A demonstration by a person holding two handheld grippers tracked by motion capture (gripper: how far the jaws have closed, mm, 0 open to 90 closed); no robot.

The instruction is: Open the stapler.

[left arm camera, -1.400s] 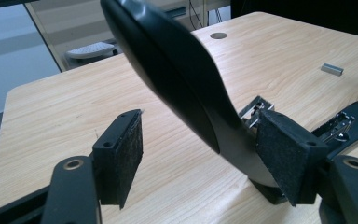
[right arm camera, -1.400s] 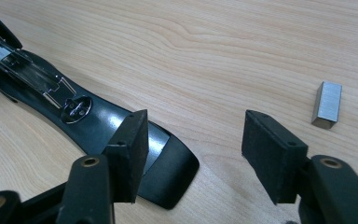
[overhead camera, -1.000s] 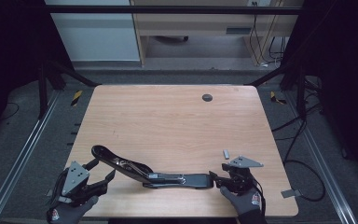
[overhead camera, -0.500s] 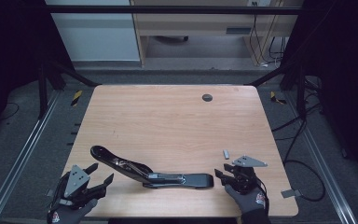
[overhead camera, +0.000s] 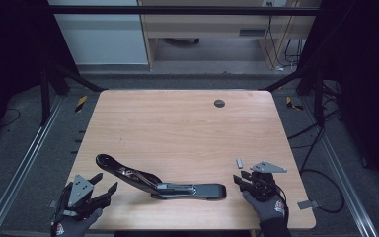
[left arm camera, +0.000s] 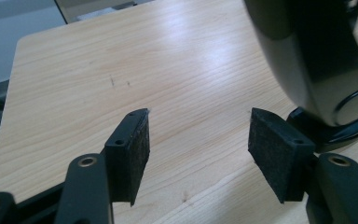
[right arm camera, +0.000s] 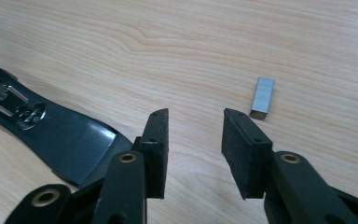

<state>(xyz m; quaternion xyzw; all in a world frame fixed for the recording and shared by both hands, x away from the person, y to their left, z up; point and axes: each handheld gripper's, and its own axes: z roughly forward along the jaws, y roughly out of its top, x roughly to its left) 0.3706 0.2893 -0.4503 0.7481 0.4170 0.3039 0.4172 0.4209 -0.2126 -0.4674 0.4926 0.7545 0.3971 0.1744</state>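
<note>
A pale wooden bench [overhead camera: 177,128] carries an opened black stapler [overhead camera: 160,181], its long axis running left to right between both hands. The right hand-held gripper [overhead camera: 239,178], jaws apart and just closing on nothing, sits beside the stapler's right end, a staple strip [right arm camera: 263,97] near. The left hand-held gripper [overhead camera: 105,184] hovers apart too, beside the raised arm.

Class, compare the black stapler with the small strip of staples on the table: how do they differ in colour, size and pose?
The stapler is glossy black; the staple strip is pale silver grey. The stapler is long, far larger than the short strip. The stapler lies opened, one arm raised toward the left hand-held gripper; the strip lies flat. Both rest on the wooden table, gripped by nothing.
</note>
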